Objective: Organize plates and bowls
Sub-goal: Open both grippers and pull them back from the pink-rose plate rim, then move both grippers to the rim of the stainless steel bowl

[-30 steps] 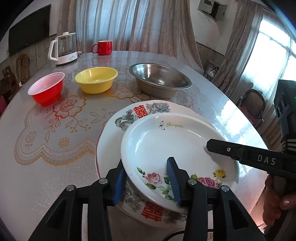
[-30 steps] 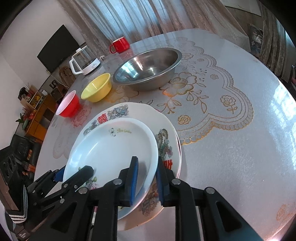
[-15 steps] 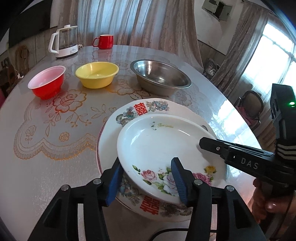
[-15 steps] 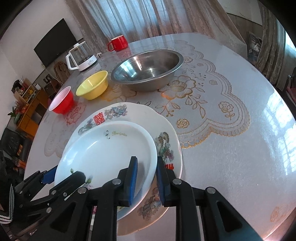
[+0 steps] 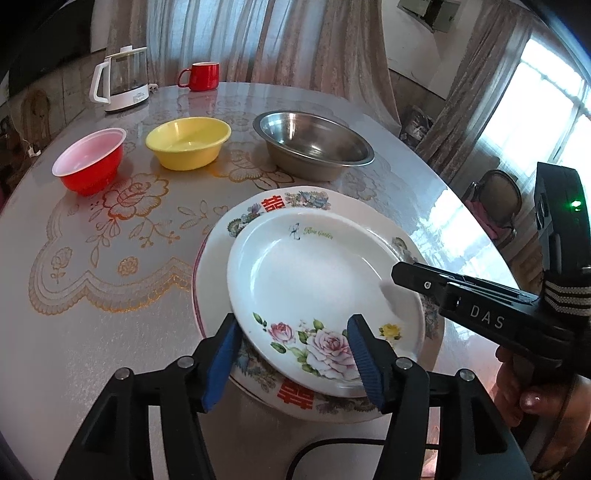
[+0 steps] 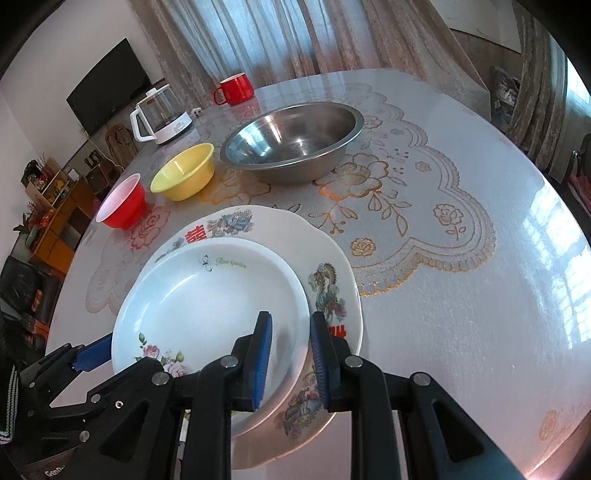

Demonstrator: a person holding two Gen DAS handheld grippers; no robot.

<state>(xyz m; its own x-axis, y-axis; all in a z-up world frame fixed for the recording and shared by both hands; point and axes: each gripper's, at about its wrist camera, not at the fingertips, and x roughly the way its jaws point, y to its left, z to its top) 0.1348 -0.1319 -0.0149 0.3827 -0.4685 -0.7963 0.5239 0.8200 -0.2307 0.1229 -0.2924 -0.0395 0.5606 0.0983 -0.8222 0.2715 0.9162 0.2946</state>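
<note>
Jaws of your left gripper [image 5: 291, 354] have just been opening around the rose plate [image 5: 314, 280]; your right gripper [image 6: 290, 354] pinches its rim.

- Illumination: daylight only, entering through the window [image 5: 554, 122] at the right of the left wrist view; its panes are overexposed to near white.
- Curtains [image 6: 258, 33] behind the table glow with diffused backlight.
- Glare: broad white reflections lie on the glossy table [image 6: 498, 295] along its window side; window-pane patterns mirror there.
- The steel bowl [image 6: 291, 140] carries soft specular highlights inside.
- Shadows: faint and soft-edged; a grey smudge falls inside the white plate [image 6: 207, 306] beneath the gripper fingers.
- Distortion: strong fisheye curvature; the table edge bows, corners vignette to black.
- Focus: centre sharp; the plate's right rim shows a small blur patch.
</note>
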